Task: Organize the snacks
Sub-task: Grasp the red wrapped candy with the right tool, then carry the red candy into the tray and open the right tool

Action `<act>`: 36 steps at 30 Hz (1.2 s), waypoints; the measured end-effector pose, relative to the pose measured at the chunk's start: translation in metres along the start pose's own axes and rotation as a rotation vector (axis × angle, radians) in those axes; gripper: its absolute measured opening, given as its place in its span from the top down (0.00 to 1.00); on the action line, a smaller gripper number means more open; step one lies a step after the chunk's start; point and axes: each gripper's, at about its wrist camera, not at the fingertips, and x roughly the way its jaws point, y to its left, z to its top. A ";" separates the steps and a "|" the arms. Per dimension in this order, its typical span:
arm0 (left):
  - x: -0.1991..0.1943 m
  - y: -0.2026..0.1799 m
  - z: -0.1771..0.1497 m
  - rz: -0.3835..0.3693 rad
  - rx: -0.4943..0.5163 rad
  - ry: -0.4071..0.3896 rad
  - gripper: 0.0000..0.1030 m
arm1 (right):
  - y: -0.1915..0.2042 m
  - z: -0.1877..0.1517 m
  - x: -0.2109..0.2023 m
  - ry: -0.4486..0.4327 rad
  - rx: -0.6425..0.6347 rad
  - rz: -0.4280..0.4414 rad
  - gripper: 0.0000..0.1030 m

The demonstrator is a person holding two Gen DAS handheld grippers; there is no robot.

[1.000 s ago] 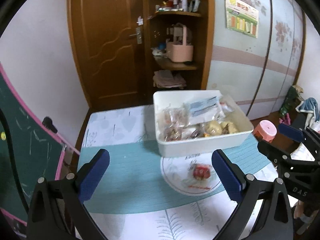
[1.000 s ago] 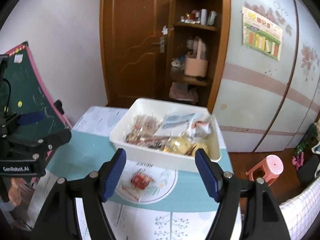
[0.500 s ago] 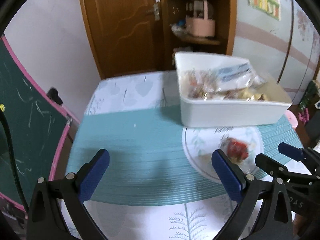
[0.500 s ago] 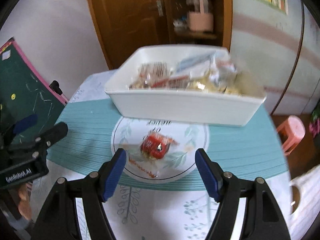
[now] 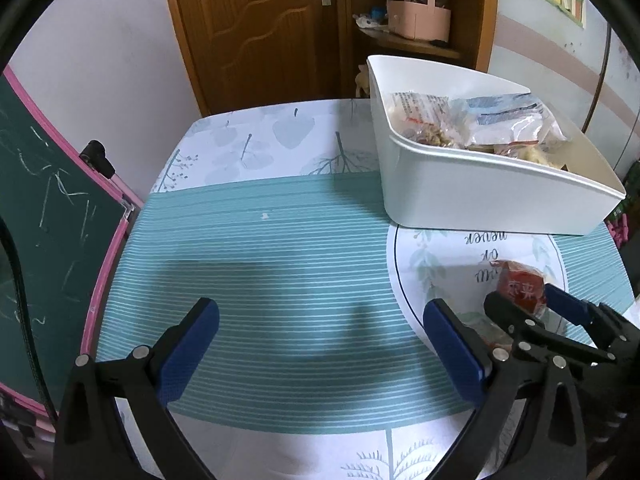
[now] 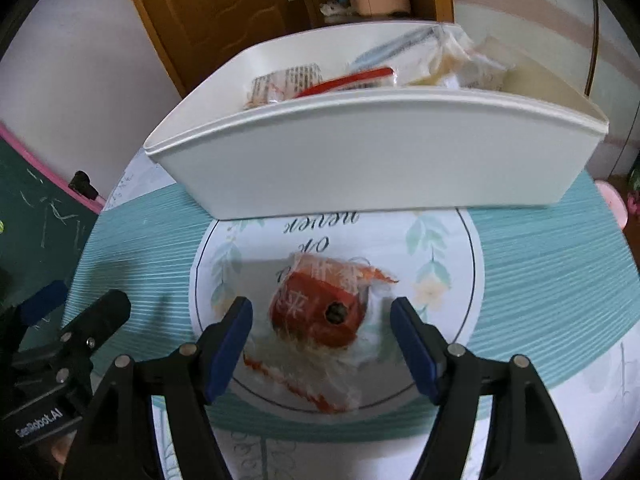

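My right gripper [image 6: 322,322] jaws stand spread around the red snack packet [image 6: 316,312], white bin [image 6: 376,160] at twelve o'clock.

A lived-in room of a home: behind the table [image 5: 256,148] stands a wooden door [image 5: 256,20], with cluttered shelves [image 5: 404,38] to its right and a chalkboard [image 5: 44,216] to its left.
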 end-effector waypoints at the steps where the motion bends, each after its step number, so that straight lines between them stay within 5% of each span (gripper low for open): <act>1: 0.001 0.000 0.000 0.003 -0.002 0.004 0.01 | 0.002 -0.001 0.001 -0.004 -0.008 -0.010 0.30; 4: 0.005 0.001 0.000 -0.002 -0.009 0.018 0.01 | 0.007 -0.004 0.002 -0.018 -0.035 -0.041 0.33; 7: 0.006 0.001 -0.001 -0.009 -0.014 0.031 0.01 | 0.013 -0.007 0.002 -0.031 -0.084 -0.072 0.48; 22: -0.022 -0.008 -0.010 -0.034 -0.021 0.049 0.01 | 0.005 -0.024 -0.027 -0.026 -0.073 0.007 0.51; 30: -0.070 -0.020 -0.011 -0.066 0.013 0.004 0.01 | 0.004 -0.032 -0.081 -0.102 -0.094 0.017 0.51; 36: -0.111 -0.042 0.023 -0.104 0.093 -0.064 0.01 | -0.004 -0.004 -0.126 -0.182 -0.121 0.026 0.51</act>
